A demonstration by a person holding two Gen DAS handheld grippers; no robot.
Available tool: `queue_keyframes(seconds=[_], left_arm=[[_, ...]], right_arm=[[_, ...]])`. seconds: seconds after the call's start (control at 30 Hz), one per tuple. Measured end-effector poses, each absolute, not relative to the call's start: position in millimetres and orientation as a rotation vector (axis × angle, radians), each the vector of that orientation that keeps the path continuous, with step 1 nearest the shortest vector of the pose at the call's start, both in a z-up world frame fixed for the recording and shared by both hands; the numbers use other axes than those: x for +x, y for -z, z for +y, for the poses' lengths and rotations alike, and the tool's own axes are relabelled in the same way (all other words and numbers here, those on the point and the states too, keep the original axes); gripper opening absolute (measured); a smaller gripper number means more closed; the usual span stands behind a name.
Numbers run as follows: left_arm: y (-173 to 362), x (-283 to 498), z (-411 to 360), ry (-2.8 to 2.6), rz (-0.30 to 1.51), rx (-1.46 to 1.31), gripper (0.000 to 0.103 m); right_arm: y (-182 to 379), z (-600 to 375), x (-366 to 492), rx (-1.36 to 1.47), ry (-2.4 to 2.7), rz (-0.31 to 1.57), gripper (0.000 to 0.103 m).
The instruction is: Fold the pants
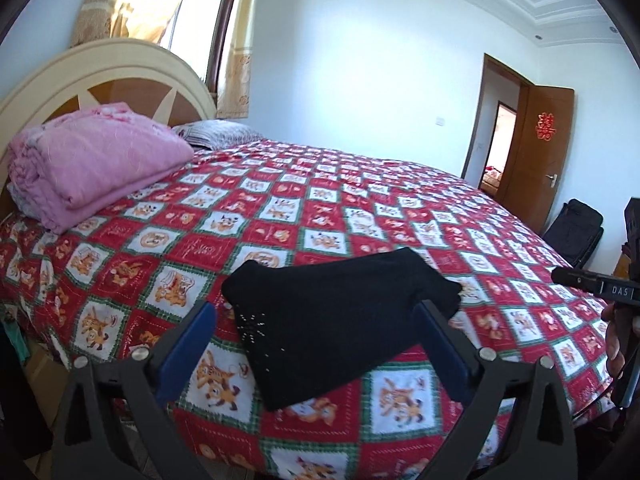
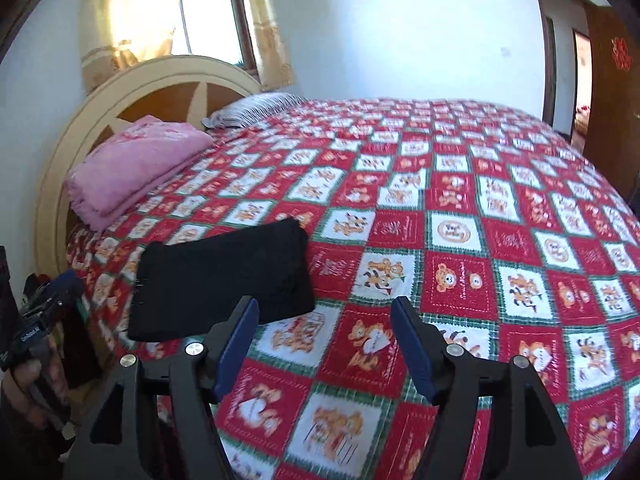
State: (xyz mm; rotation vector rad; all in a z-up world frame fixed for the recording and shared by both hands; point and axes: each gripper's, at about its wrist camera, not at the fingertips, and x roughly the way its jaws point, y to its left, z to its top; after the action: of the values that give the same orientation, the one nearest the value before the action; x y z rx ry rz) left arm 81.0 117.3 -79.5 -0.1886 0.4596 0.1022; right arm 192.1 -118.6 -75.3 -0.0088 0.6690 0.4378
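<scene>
pants [image 1: 336,328] lie folded on bedspread [image 1: 360,208].

- folded pants [image 1: 336,320] lie on the bed [image 1: 360,200], lower centre of the left wrist frame.
- folded blanket [image 1: 92,164] at left, before the headboard [image 1: 120,68].
- pillow [image 1: 220,134] right of the blanket.

Bedspread [image 2: 460,240] print blurred; pants [image 1: 332,320] edge behind left gripper's fingers [image 1: 440,344].

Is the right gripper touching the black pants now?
Apart. In the right wrist view the right gripper stands open above bare bedspread; the black pants lie beyond its left finger, not between them.
</scene>
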Motion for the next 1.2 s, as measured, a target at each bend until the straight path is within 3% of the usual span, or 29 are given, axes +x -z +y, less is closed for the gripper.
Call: queue_keyframes(seconds=[0.5, 1.2], left_arm=[[56.4, 56.1, 97.6, -0.127, 0.425, -0.148, 0.103], [55.8, 55.6, 93.8, -0.122, 0.428, -0.147, 0.103]], right_arm=[[47.2, -96.7, 144.7, -0.110, -0.499, 0.562, 0.075], [44.8, -86.5, 135.4, -0.115, -0.514, 0.550, 0.076]])
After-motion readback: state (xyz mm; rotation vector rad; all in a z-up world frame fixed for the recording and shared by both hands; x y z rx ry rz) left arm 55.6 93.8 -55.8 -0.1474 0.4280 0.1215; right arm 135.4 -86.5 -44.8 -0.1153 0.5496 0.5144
